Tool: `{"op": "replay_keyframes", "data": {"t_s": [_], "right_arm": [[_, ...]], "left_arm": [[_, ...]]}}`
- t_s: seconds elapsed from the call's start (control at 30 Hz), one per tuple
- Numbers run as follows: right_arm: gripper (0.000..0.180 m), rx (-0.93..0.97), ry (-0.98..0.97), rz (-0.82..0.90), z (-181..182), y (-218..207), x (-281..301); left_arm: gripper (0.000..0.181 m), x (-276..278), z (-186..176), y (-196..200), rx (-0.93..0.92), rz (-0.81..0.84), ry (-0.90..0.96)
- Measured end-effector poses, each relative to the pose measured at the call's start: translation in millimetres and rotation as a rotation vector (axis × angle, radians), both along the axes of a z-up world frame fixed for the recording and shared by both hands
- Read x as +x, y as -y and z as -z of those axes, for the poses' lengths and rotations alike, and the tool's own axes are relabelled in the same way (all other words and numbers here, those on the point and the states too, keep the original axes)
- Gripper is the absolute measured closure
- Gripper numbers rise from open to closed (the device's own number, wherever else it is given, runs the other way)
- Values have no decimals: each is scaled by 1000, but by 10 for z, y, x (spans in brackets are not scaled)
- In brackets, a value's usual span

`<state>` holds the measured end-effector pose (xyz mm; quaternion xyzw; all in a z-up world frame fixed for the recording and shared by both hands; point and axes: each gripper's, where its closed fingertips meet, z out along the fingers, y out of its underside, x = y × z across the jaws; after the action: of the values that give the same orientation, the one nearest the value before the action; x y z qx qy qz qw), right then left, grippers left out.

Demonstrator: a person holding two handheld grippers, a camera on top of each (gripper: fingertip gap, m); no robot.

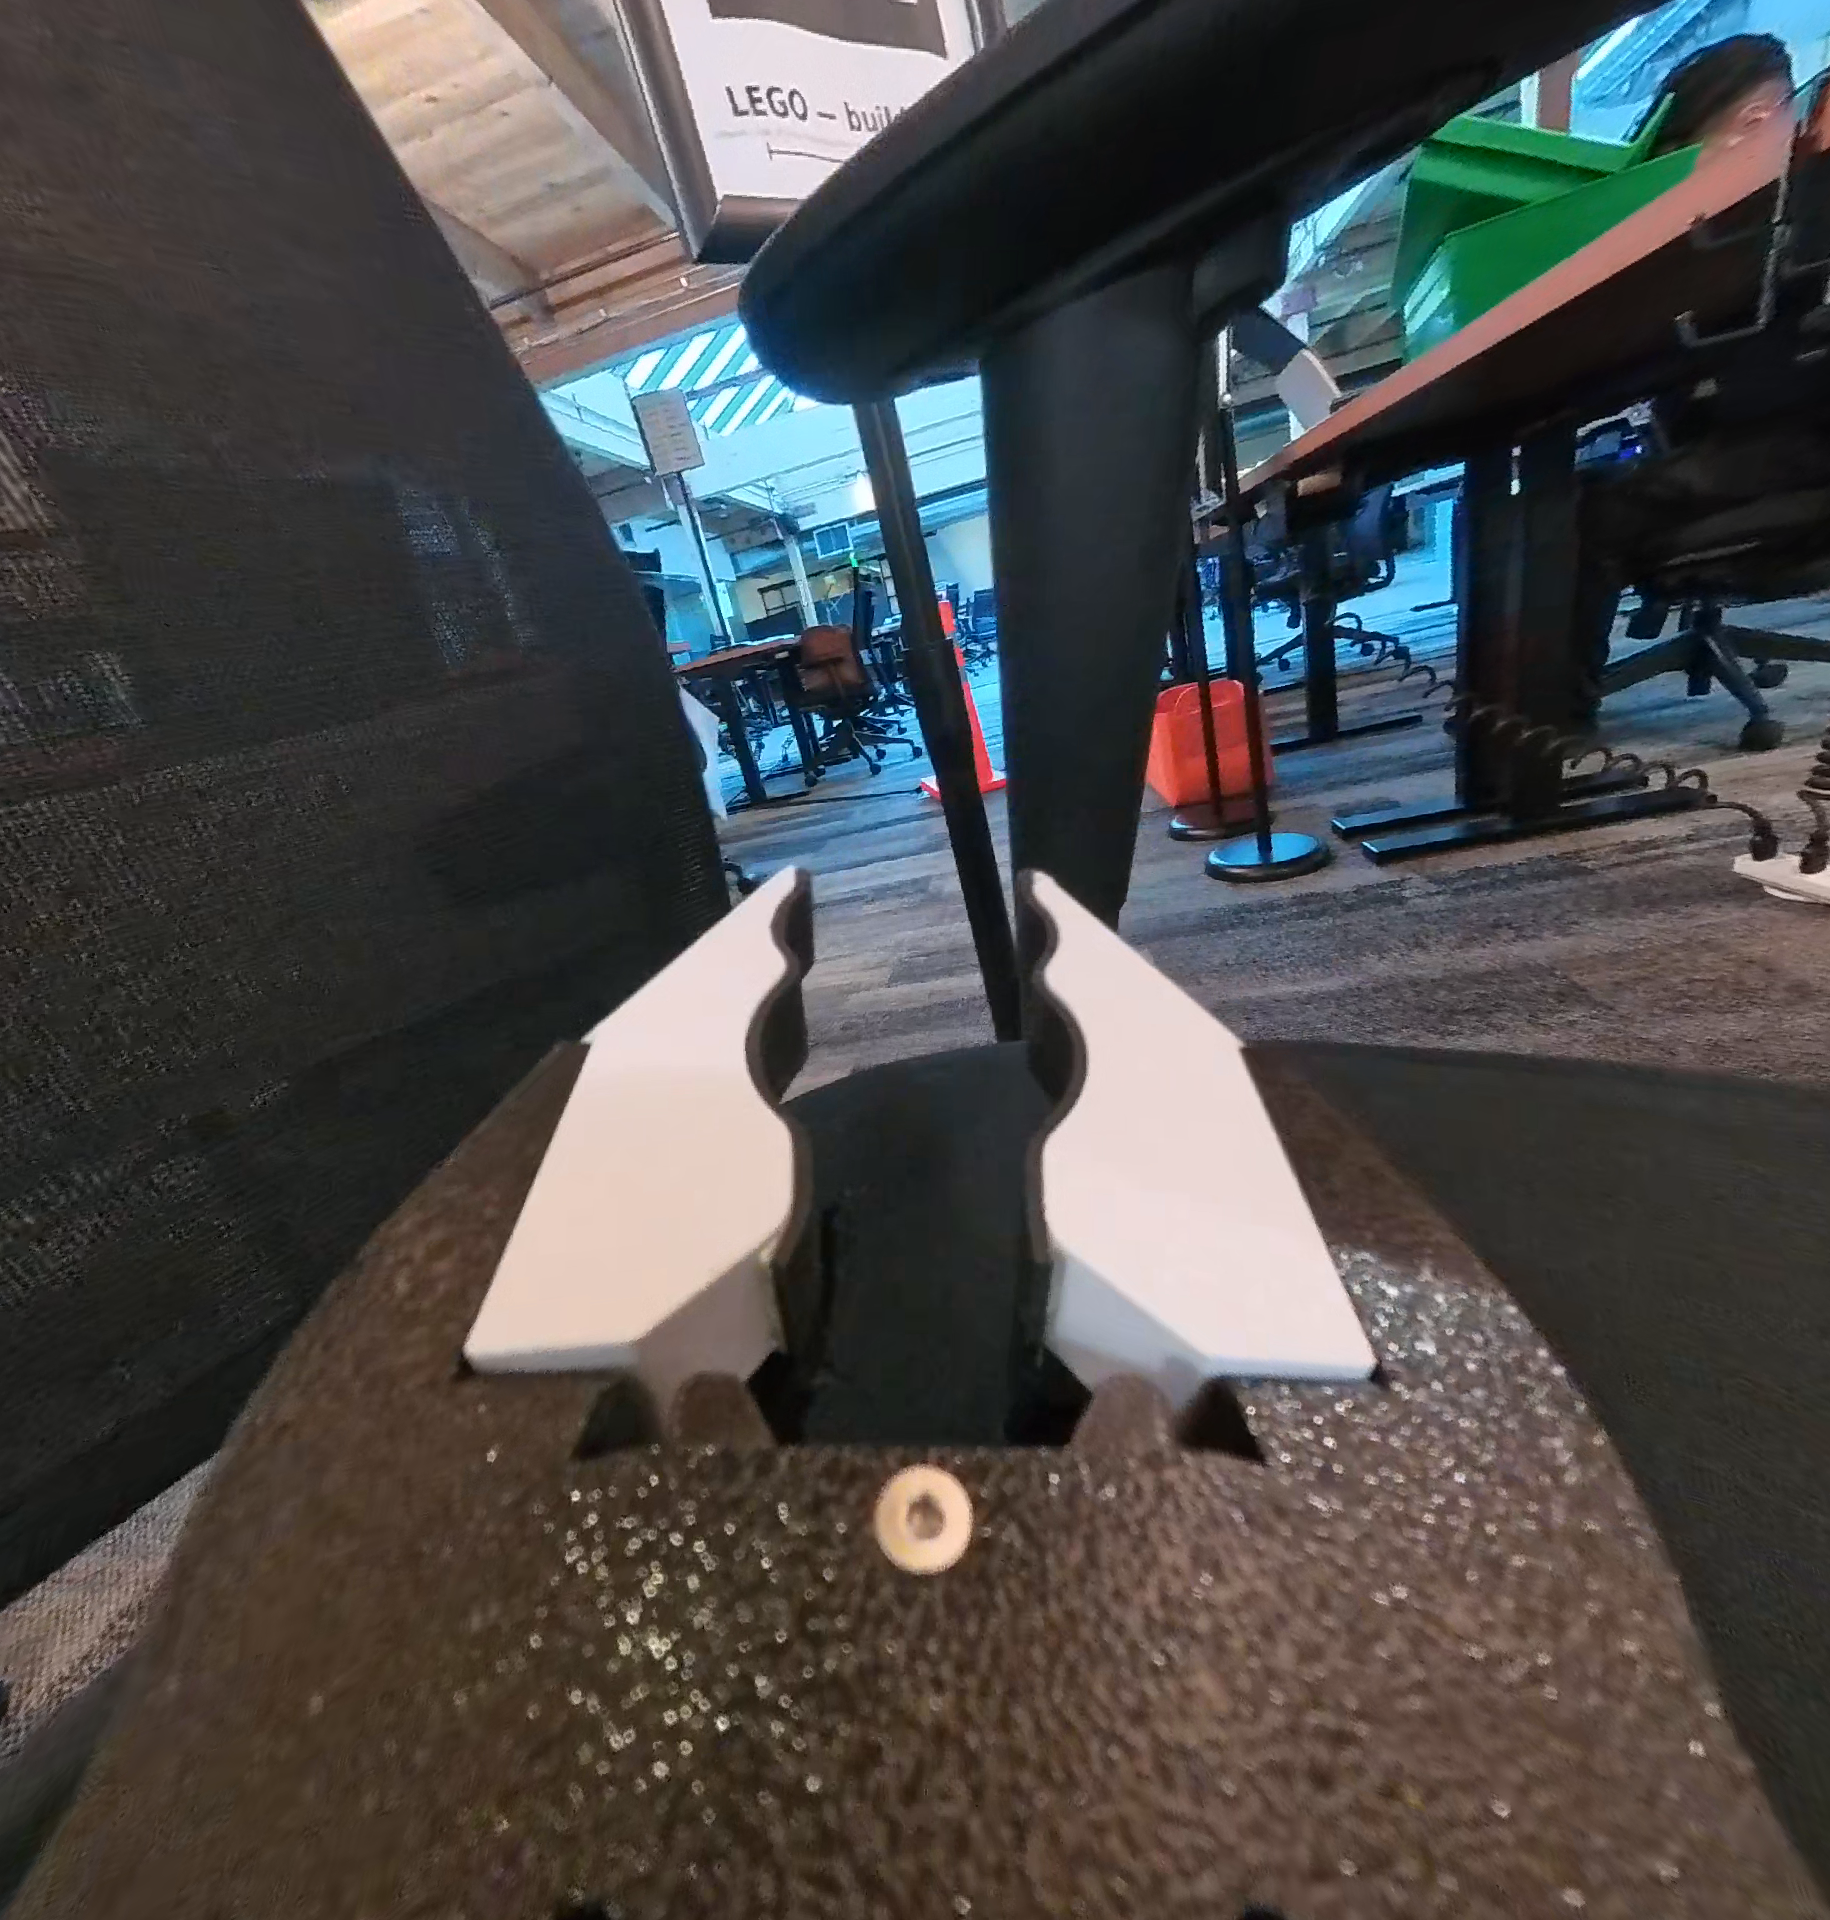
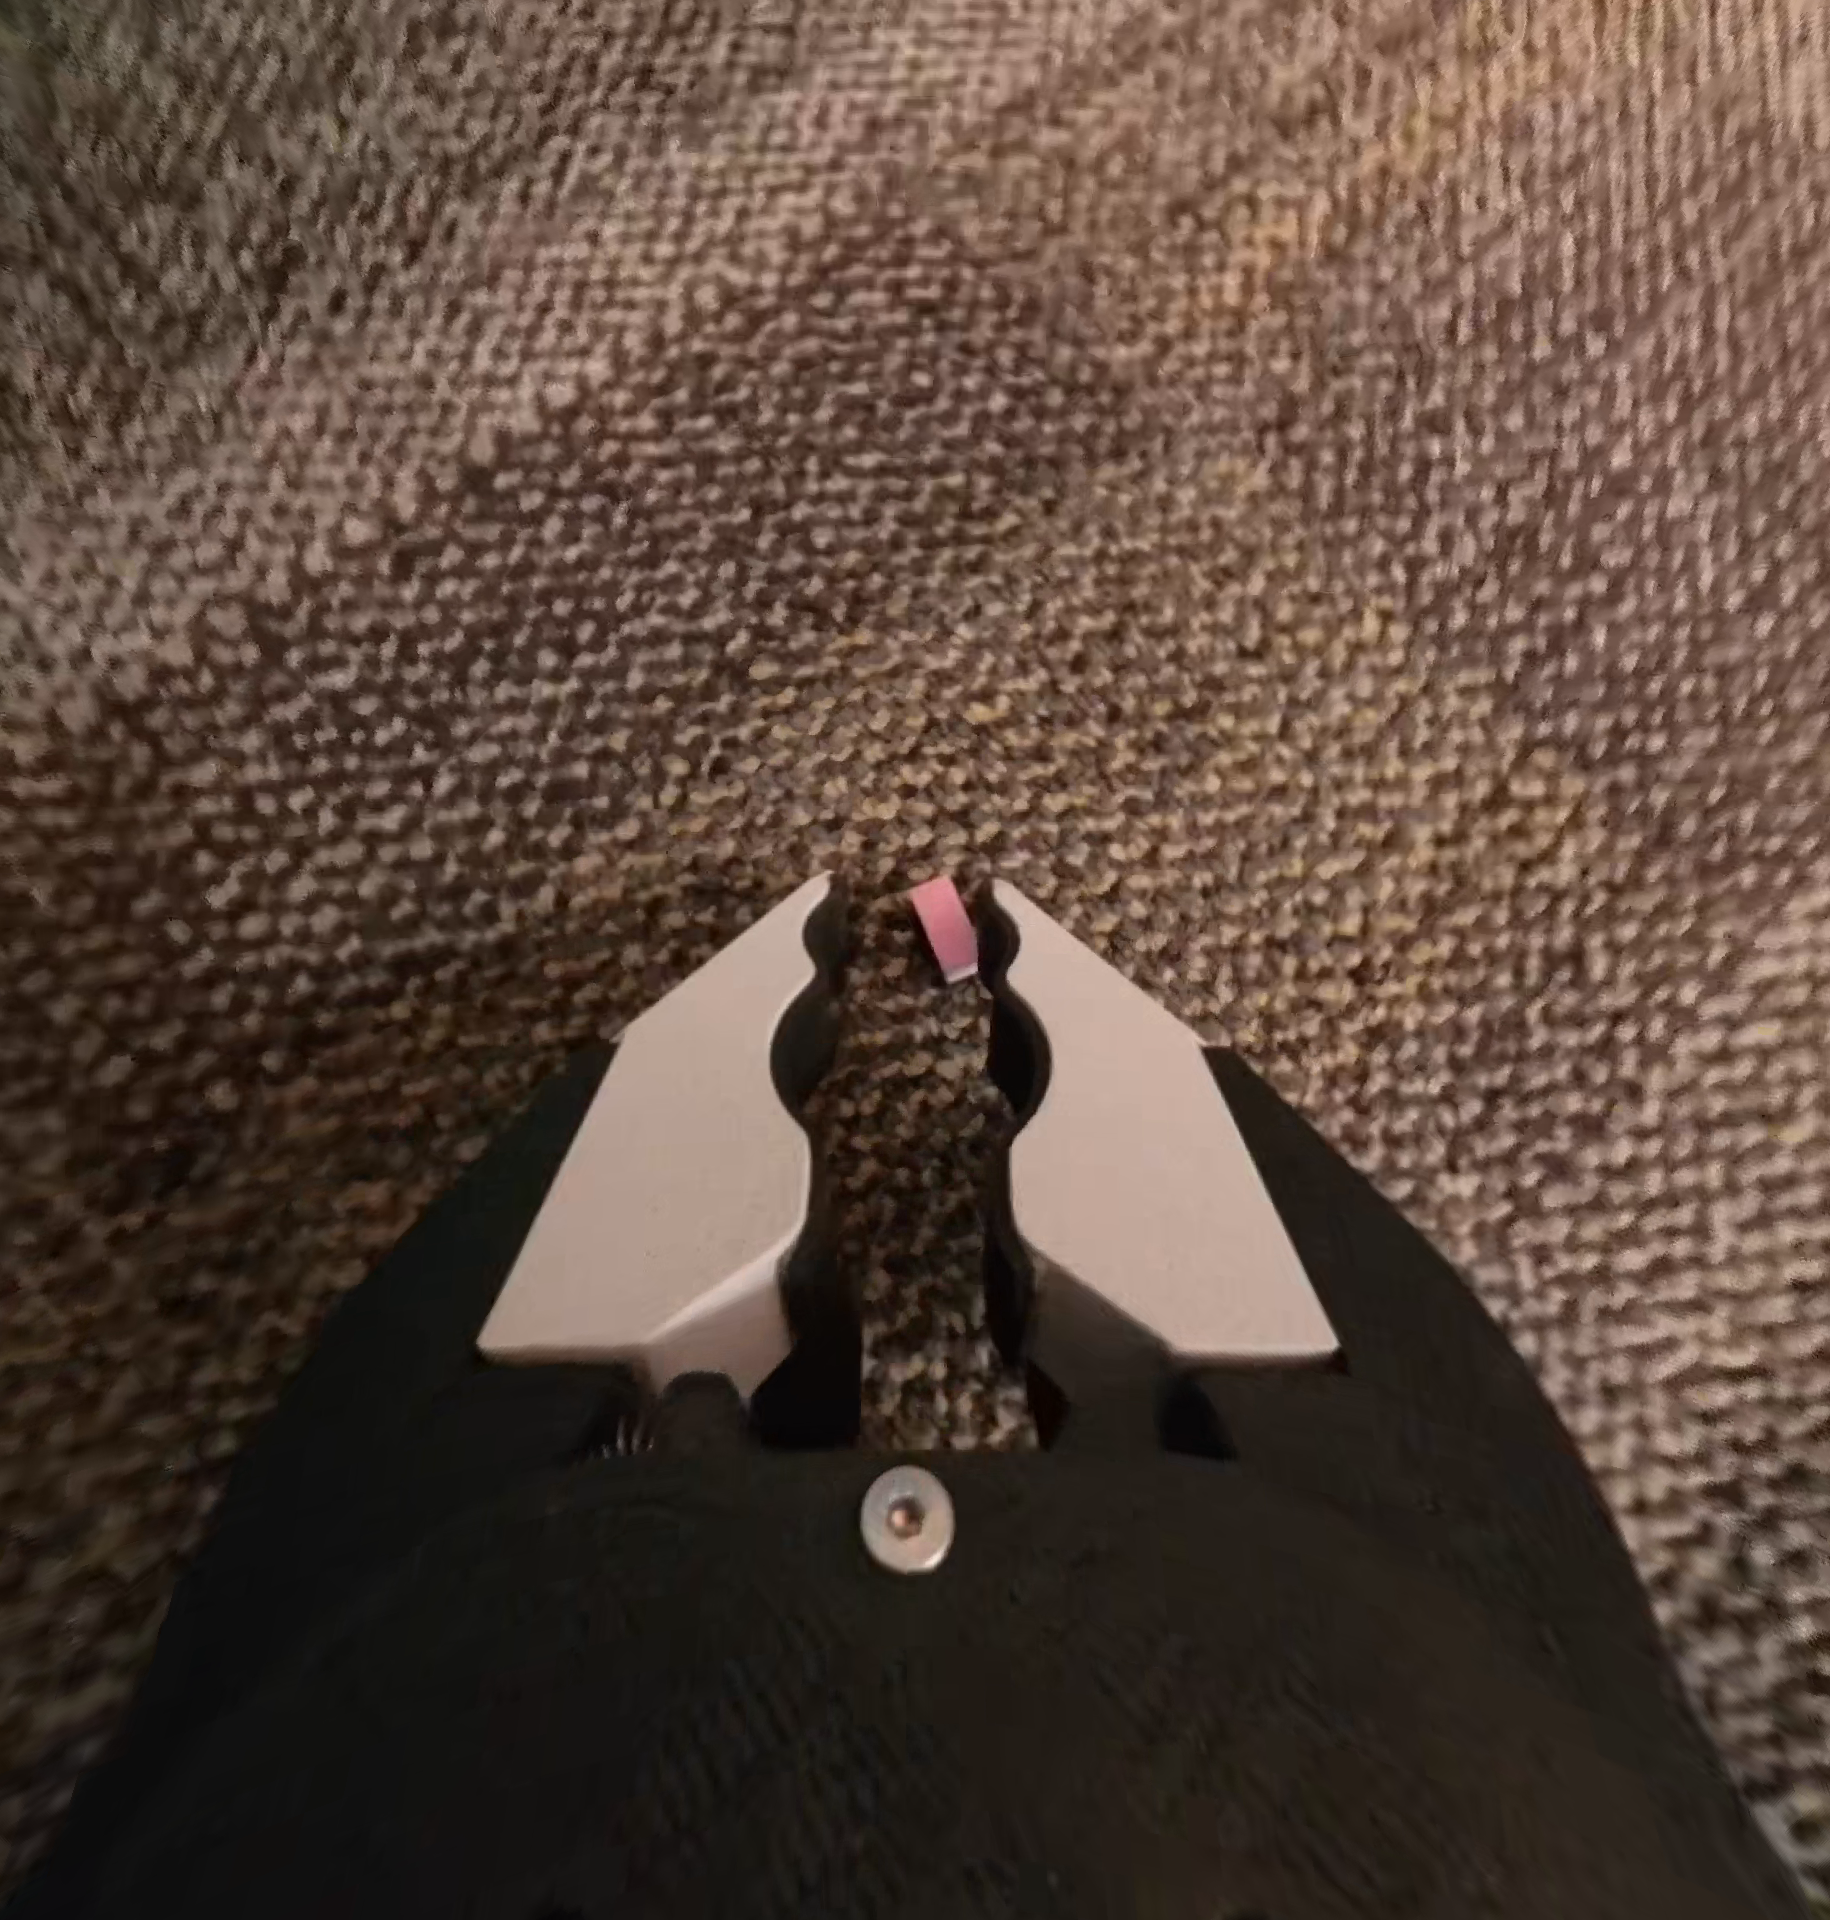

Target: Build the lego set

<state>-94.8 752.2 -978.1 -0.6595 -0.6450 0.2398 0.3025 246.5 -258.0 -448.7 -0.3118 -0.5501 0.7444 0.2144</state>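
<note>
The right claw [image 2: 911, 914] points straight down at the carpet [image 2: 890, 468], its white fingers [image 2: 682, 1174] standing apart with a narrow gap between the tips. Lying in that gap, close against the inner edge of the right-hand finger, is a small pink lego piece [image 2: 940, 932]. It is a thin, flat sliver, pale pink on its face with a lighter, whitish edge at the near end. Whether the finger actually touches it I cannot tell; the other finger is clearly off it. All around is brown-and-tan looped carpet, slightly blurred.

The left claw [image 1: 913, 914] is held low and level, also apart, with nothing between its fingers. It sits over the dark seat of an office chair [image 1: 1513, 1195], whose mesh back [image 1: 267, 623] rises at the left and whose black armrest [image 1: 1046, 208] crosses overhead. Beyond, a thin black pole [image 1: 932, 675] stands up, and farther off are a long table [image 1: 1565, 343] bearing green bins [image 1: 1534, 229], an orange bag [image 1: 1202, 743] on the floor, and a seated person [image 1: 1732, 104] at the far right.
</note>
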Motion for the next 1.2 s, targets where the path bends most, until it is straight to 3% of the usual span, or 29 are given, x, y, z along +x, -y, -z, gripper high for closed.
{"op": "replay_keyframes", "data": {"t_s": [0.07, 0.17, 0.27, 0.4, 0.63, 0.83, 0.9, 1.2], "right_arm": [[171, 45, 9, -34, 3, 47, -15], [173, 142, 24, -81, -11, 92, -20], [173, 287, -17, -246, -123, 377, -80], [173, 312, -127, -532, -352, 1307, -51], [173, 97, -309, -956, -837, 3357, 289], [173, -5, -362, -1074, -931, 4195, 517], [173, -23, -426, -1146, -1153, 4494, 619], [173, -205, -795, -1436, -2762, 6400, 894]], "left_arm": [[145, 6, -3, 4, -3, -9, 1], [147, 4, 2, 6, -6, -21, 12], [153, -11, 19, -2, -11, -27, 35], [154, -46, 14, -52, -29, -4, 50], [154, 9, -20, -39, 18, 38, -25], [156, -1, -24, -67, 36, 90, -42], [157, -21, -10, -67, 43, 98, -35], [152, 8, -91, -133, 40, 129, -84]]}}
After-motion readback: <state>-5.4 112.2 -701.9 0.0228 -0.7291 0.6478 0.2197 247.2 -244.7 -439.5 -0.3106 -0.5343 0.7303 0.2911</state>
